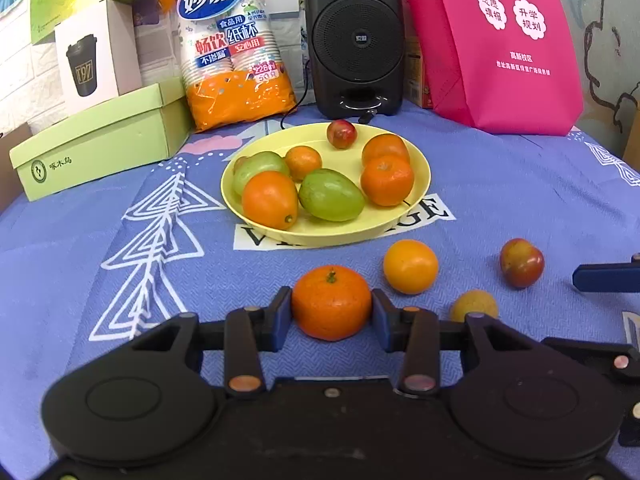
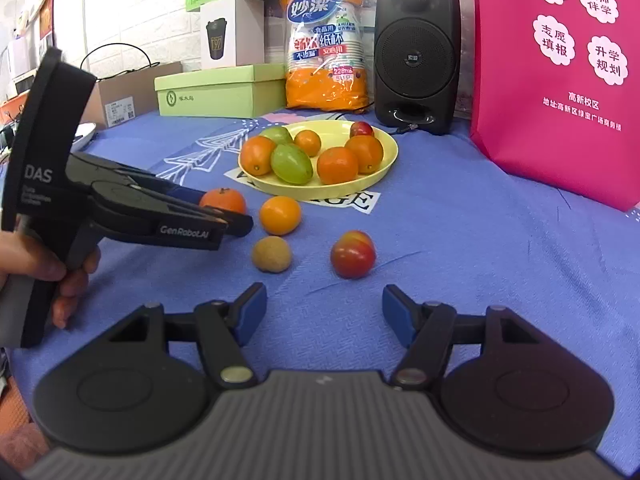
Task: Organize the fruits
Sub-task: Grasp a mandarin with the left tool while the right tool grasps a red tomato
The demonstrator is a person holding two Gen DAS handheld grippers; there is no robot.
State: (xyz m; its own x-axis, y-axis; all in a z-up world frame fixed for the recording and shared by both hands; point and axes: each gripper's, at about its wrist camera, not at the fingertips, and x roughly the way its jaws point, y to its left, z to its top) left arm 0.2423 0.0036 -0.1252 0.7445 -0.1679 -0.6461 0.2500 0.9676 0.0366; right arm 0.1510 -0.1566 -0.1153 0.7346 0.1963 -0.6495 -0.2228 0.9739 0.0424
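Note:
My left gripper (image 1: 331,308) is shut on a tangerine (image 1: 331,302) that sits on the blue cloth, one blue pad against each side. The same tangerine (image 2: 222,201) shows in the right wrist view behind the left gripper's fingers. A yellow plate (image 1: 420,168) behind it holds several oranges, two green fruits and a red plum. Loose on the cloth lie a yellow-orange fruit (image 1: 410,266), a red plum (image 1: 521,263) and a small tan fruit (image 1: 474,305). My right gripper (image 2: 324,312) is open and empty, just short of the red plum (image 2: 353,254) and tan fruit (image 2: 271,254).
A black speaker (image 1: 355,36), a pack of paper cups (image 1: 232,48), a pink bag (image 1: 500,40), a green box (image 1: 104,140) and a white cup box (image 1: 96,56) line the back of the table. The person's hand (image 2: 60,276) holds the left gripper's handle.

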